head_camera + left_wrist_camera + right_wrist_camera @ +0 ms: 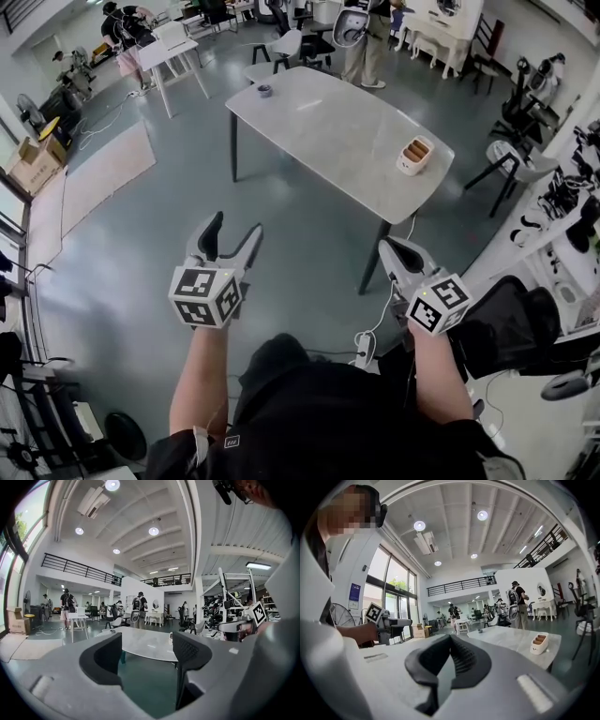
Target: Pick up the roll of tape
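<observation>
The roll of tape (264, 90) lies on the counter's (328, 122) far corner, at 12 o'clock, well apart from both grippers. The left gripper (235, 225) is released and holds nothing. The right gripper (390, 247) is clenched and empty.

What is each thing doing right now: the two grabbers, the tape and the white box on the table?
Left gripper: open, nothing between its jaws.
Right gripper: shut, empty.
Roll of tape: lying on the far corner of the table, untouched.
White box: sitting on the table near its edge, brown pieces inside.
</observation>
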Demonstrator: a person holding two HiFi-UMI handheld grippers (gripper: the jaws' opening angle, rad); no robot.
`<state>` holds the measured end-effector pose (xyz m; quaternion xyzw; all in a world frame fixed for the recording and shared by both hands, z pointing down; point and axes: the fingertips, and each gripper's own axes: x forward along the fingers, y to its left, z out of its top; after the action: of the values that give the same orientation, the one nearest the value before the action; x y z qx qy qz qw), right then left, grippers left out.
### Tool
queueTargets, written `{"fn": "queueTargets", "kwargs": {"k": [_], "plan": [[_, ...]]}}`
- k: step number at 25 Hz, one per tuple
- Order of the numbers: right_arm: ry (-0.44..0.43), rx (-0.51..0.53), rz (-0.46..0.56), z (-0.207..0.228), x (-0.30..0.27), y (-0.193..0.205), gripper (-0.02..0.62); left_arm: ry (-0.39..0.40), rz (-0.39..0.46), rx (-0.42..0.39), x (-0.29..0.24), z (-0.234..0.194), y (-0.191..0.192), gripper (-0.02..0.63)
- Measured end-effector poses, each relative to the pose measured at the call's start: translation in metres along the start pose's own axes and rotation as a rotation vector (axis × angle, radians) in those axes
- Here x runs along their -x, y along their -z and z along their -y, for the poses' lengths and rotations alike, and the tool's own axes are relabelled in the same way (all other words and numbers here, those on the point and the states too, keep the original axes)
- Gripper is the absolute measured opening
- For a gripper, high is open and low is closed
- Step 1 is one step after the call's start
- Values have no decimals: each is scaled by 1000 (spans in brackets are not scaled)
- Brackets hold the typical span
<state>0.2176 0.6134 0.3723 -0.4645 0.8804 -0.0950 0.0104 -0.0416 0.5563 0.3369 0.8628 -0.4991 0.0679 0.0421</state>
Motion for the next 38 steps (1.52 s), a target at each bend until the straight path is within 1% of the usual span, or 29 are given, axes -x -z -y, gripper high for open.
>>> {"fn": "queueTargets", "kwargs": {"k": [6, 11, 14, 17, 23, 29, 34, 38], "plan": [[-19, -30, -11, 5, -12, 3, 3, -9, -17, -17, -8, -7, 3, 330], [-25, -36, -33, 20, -32, 6, 3, -34, -13, -3, -30, -22, 8, 330], [-35, -33, -46, 31, -55, 7, 3, -40, -15, 2, -49, -37, 11, 330], [-47, -24, -62, 38, -89, 8, 3, -54, -11, 1, -71, -66, 13, 330], [-55, -30, -83, 60, -190, 10, 3, -48, -6, 36, -138, -145, 16, 330], [-69, -47, -113, 82, -313, -2, 3, -16, -33, 58, -226, -230, 11, 330], [-70, -59, -131, 98, -420, -15, 3, 8, -31, 47, -288, -310, -6, 330], [-80, -77, -138, 103, -497, -20, 3, 22, -53, 38, -325, -366, -6, 330]]}}
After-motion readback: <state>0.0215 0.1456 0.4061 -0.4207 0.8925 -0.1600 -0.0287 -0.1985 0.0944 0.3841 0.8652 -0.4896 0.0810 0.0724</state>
